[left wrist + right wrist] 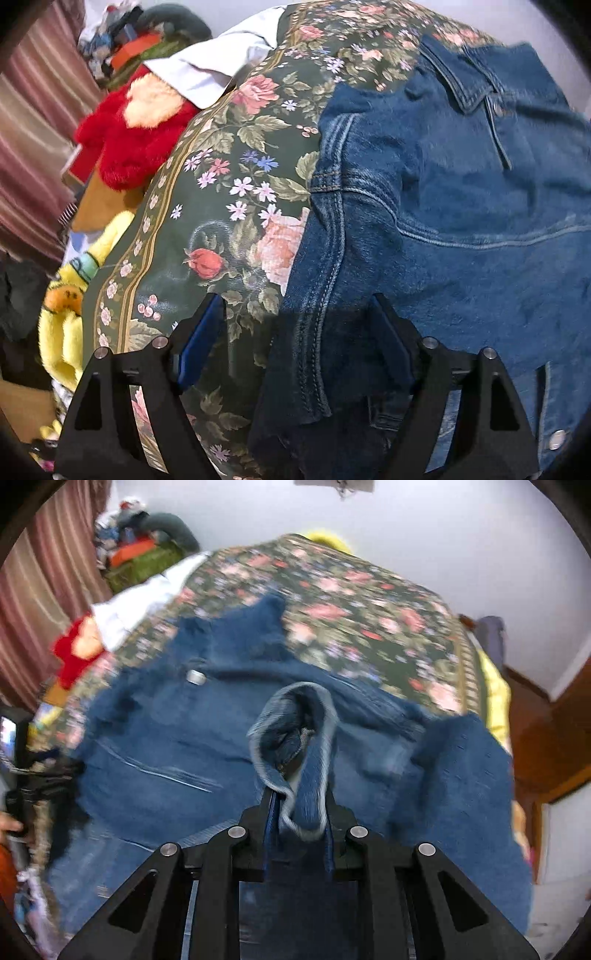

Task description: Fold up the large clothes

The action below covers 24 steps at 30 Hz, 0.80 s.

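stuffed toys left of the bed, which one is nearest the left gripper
The yellow plush toy, low at the bedspread's edge beside the open left gripper. The red furry plush toy lies farther up, by the white cloth.

Right hand-held gripper (pixel 299 808) is pinching a bunched fold of the jacket (pixel 155 738); jacket is lying on the floral bedspread (pixel 369 620), view blurring.

Bed surroundings
Floral bedspread (pixel 236 155); red plush toy (pixel 136 140) touching white cloth (pixel 214 70); yellow plush toy (pixel 66 302) near striped curtain (pixel 33 122); wooden floor (pixel 535 731).
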Available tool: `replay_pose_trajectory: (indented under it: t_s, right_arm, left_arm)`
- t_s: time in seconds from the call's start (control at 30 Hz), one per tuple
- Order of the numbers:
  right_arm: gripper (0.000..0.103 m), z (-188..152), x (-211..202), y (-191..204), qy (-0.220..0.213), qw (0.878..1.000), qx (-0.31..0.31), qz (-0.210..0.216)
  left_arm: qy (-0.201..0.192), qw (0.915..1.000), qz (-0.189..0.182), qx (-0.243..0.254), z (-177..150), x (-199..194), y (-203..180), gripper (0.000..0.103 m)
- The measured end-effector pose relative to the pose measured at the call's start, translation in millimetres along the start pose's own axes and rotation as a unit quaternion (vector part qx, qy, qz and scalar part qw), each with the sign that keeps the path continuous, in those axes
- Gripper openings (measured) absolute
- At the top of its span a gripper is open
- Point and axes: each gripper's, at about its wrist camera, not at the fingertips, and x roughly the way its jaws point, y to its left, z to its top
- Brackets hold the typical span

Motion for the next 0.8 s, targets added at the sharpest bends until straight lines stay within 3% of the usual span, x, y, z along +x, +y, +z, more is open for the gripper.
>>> replay_pose_trajectory:
  t_s: [0.07, 0.23, 0.33, 0.5, 0.67, 0.8]
  right_arm:
    - [0.017, -4.0, 2.3, -7.1, 0.010, 1.000, -0.012, -0.025]
    - [0.017, -10.7, -4.5, -24.6, 0.029, 0.999, -0.014, -0.019]
    - [0.017, -10.1, -17.2, -28.3, 0.020, 0.999, -0.011, -0.038]
    - [0.017, 3.4, -36.2, -24.0, -0.001, 1.000, 0.012, 0.003]
    - [0.017, 8.0, -3.4, 12.6, 0.055, 0.997, -0.006, 0.054]
    - [0.017, -7.8, 43.9, 45.7, 0.124, 0.990, -0.037, 0.060]
  left_arm:
    - [-0.002, 1.0000, 0.006, 0.007, -0.5, 0.7, -2.6, 0.081]
    - [-0.004, 0.9999, 0.005, 0.010, -5.8, 0.0, -2.2, 0.083]
    - [-0.005, 0.9998, 0.006, 0.020, -11.5, -1.0, -3.3, 0.083]
    - [-0.007, 0.9998, -0.011, 0.018, -12.7, -16.4, -2.5, 0.082]
    - [-0.045, 0.9984, -0.023, 0.026, -10.3, -42.1, -13.2, 0.082]
    - [-0.050, 0.9956, -0.009, 0.079, -18.2, -41.7, -37.4, 0.082]
